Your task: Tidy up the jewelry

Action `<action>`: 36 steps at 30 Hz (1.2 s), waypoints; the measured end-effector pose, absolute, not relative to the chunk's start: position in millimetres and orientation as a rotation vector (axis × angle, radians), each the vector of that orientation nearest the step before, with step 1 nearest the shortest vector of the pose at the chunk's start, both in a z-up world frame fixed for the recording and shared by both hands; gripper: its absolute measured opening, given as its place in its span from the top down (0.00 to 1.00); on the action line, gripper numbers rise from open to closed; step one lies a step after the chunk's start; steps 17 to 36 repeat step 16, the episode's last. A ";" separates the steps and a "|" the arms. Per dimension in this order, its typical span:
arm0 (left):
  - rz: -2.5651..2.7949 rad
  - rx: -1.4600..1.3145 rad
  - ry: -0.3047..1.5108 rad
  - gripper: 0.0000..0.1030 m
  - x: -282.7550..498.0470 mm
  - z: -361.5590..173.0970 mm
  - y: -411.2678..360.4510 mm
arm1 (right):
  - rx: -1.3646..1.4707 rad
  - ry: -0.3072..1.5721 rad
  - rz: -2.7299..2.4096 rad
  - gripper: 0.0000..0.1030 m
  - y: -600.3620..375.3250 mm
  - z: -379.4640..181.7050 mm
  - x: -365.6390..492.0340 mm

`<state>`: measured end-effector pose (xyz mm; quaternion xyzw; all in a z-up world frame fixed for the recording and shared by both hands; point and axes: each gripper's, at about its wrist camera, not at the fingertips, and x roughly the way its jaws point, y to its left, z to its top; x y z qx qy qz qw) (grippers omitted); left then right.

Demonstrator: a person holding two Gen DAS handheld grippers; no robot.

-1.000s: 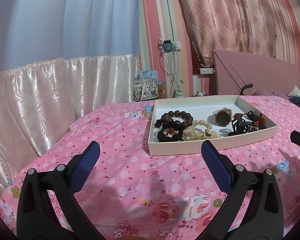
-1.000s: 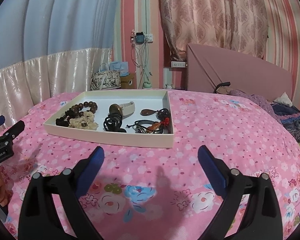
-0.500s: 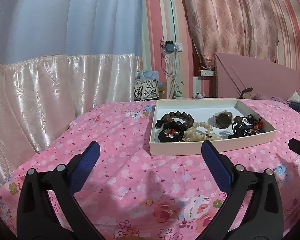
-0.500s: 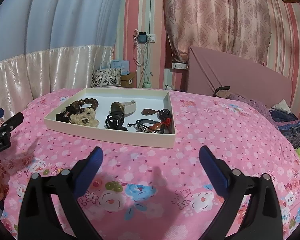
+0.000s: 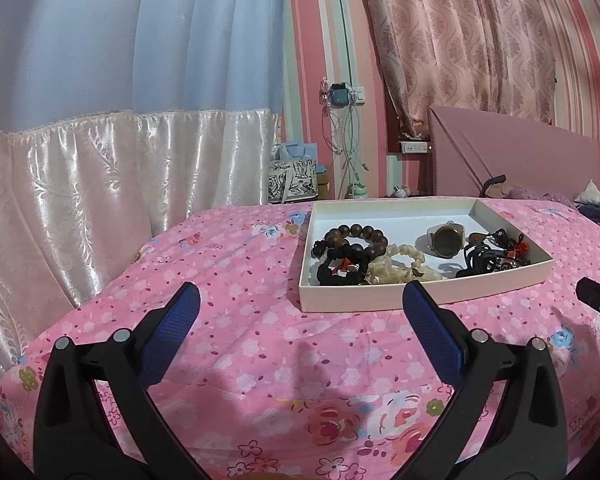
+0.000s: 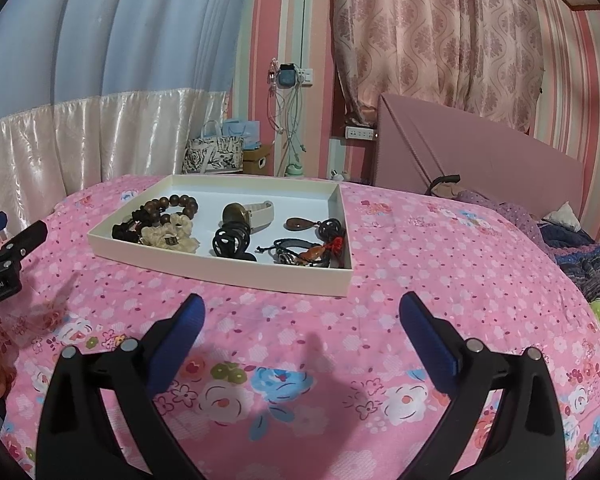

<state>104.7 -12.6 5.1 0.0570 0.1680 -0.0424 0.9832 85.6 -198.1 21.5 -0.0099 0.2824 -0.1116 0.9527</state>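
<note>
Left wrist view: the left claw hangs released and empty above the bed, its blue pads spread wide. Ahead lies the tray, a shallow box resting on the soft cover. In its near left corner the brown beads touch the black beads and a cream bracelet; the three lie heaped together. A watch sits mid-tray, apart from them, and dark cords bunch at the right end. The likely trouble here is a pinch that catches two strands at once, since the bead loops overlap; lifting one could drag its neighbour over the low wall onto the bed.

Right wrist view: the right claw is also released, holding nothing, short of the tray. Nearest it lie a black coil touching the watch, and the cords tangled around a red knot, with a brown pendant just beside them. Those cords look knotted together, so a pull may haul up the whole bunch. The tray itself could slide or tip on the yielding cover if a pad presses its wall. The left claw shows at the edge; both reaching in together risks a clash.
</note>
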 end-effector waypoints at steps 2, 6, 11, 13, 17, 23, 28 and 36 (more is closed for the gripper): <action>-0.085 0.116 0.337 0.03 103.9 5.2 -12.7 | -0.018 0.573 -0.227 0.05 -198.4 21.4 85.4; -0.085 0.115 0.337 0.03 104.4 5.2 -12.3 | -0.019 0.574 -0.226 0.05 -198.8 21.2 84.9; -0.068 0.109 0.343 0.03 104.7 4.4 -11.0 | -0.017 0.573 -0.226 0.05 -198.9 21.1 84.7; -0.053 0.102 0.344 0.03 105.3 3.7 -8.8 | -0.018 0.574 -0.226 0.05 -199.0 21.1 84.8; -0.058 0.096 0.355 0.03 106.7 2.7 -7.3 | -0.018 0.575 -0.226 0.05 -199.1 21.2 84.7; -0.058 0.096 0.355 0.03 106.7 2.7 -7.3 | -0.018 0.575 -0.226 0.05 -199.1 21.2 84.7; -0.058 0.096 0.355 0.03 106.7 2.7 -7.3 | -0.018 0.575 -0.226 0.05 -199.1 21.2 84.7; -0.058 0.096 0.355 0.03 106.7 2.7 -7.3 | -0.018 0.575 -0.226 0.05 -199.1 21.2 84.7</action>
